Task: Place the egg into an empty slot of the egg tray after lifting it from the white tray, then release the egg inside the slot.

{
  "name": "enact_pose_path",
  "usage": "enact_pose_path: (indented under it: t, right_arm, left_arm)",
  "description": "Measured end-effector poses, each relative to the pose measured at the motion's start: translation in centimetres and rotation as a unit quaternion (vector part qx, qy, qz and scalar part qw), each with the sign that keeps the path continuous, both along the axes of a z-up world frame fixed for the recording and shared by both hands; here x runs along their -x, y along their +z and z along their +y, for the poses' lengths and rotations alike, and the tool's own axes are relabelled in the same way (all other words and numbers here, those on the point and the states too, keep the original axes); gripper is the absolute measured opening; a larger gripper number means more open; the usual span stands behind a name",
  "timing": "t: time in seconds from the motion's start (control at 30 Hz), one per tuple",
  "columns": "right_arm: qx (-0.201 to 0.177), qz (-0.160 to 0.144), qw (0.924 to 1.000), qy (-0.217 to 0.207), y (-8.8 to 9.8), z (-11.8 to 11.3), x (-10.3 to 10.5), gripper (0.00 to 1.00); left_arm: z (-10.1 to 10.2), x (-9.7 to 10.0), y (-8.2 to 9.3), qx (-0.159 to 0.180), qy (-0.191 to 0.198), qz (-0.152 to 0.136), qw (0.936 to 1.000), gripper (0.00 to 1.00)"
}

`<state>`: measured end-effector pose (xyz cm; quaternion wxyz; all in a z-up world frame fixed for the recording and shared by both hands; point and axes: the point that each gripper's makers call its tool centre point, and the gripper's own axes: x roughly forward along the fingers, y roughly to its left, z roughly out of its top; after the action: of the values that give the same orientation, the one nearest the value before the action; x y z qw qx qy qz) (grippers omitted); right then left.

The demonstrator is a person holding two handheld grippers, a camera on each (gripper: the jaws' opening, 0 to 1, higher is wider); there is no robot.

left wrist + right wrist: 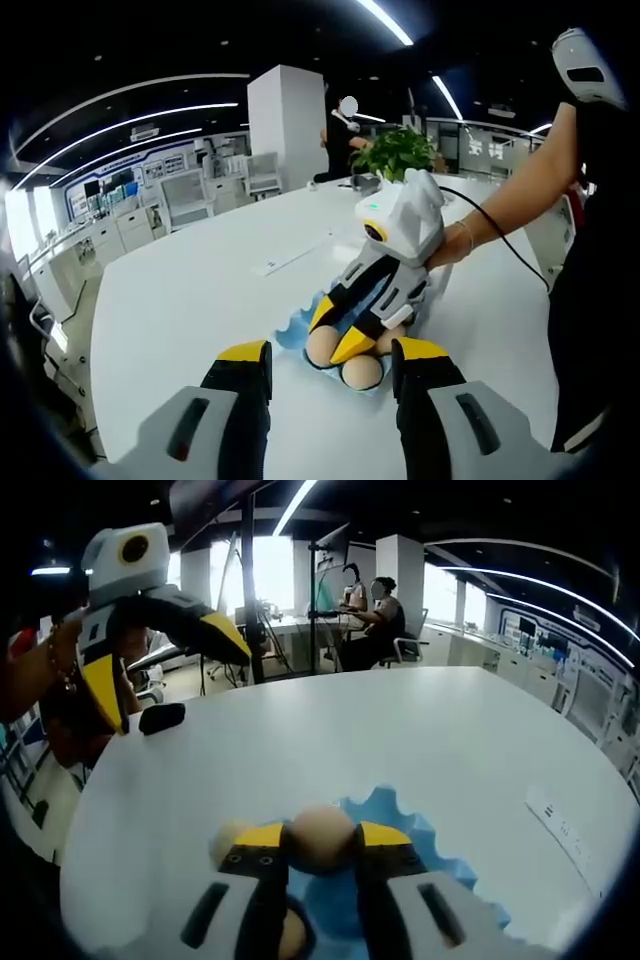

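Observation:
In the right gripper view my right gripper [322,836] is shut on a tan egg [320,838] at the near edge of the blue egg tray [410,880]. I cannot tell whether the egg rests in a slot. Another egg [226,842] lies just left of the jaws, and one [291,936] peeks out below them. In the left gripper view the right gripper [338,335], held by a hand, points down onto the tray [296,330], with eggs [362,372] around its tips. My left gripper [331,357] is open and empty, short of the tray, and hangs raised [165,665] in the right gripper view.
Everything sits on a large white round table [200,290]. A paper strip [290,258] lies beyond the tray, and a potted plant [395,152] stands at the far edge. A small black object [160,718] lies near the table's left rim. A person [375,620] sits at a desk behind.

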<state>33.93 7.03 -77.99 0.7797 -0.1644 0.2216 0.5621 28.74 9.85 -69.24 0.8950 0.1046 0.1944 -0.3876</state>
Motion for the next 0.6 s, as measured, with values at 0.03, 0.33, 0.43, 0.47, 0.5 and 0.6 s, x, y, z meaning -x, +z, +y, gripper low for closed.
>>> enact_pose_path:
  t: [0.03, 0.33, 0.43, 0.47, 0.5, 0.6]
  right_arm:
    - [-0.003, 0.001, 1.0, 0.001, 0.0, 0.0, 0.0, 0.26]
    - [-0.027, 0.011, 0.9995, -0.008, 0.3, -0.7, -0.2, 0.33]
    - [-0.027, 0.01, 0.9995, -0.012, 0.4, -1.2, -0.3, 0.32]
    - [-0.028, 0.009, 0.9995, -0.012, 0.4, -1.4, -0.3, 0.32]
    - [-0.03, 0.011, 0.9994, -0.012, 0.4, -1.6, -0.3, 0.31]
    - [-0.025, 0.008, 0.9996, -0.013, 0.3, -2.1, -0.2, 0.31]
  left_arm:
    - [0.0, 0.0, 0.0, -0.001, 0.0, 0.0, 1.0, 0.48]
    - [0.0, 0.0, 0.2, -0.002, 0.002, -0.002, 1.0, 0.49]
    - [0.0, 0.0, 0.2, -0.002, 0.002, -0.002, 1.0, 0.49]
    - [0.0, 0.0, 0.3, -0.002, 0.002, -0.003, 1.0, 0.49]
    - [-0.1, -0.1, 0.3, -0.002, 0.001, -0.003, 1.0, 0.49]
    - [-0.3, -0.1, 0.4, -0.002, -0.002, -0.004, 1.0, 0.48]
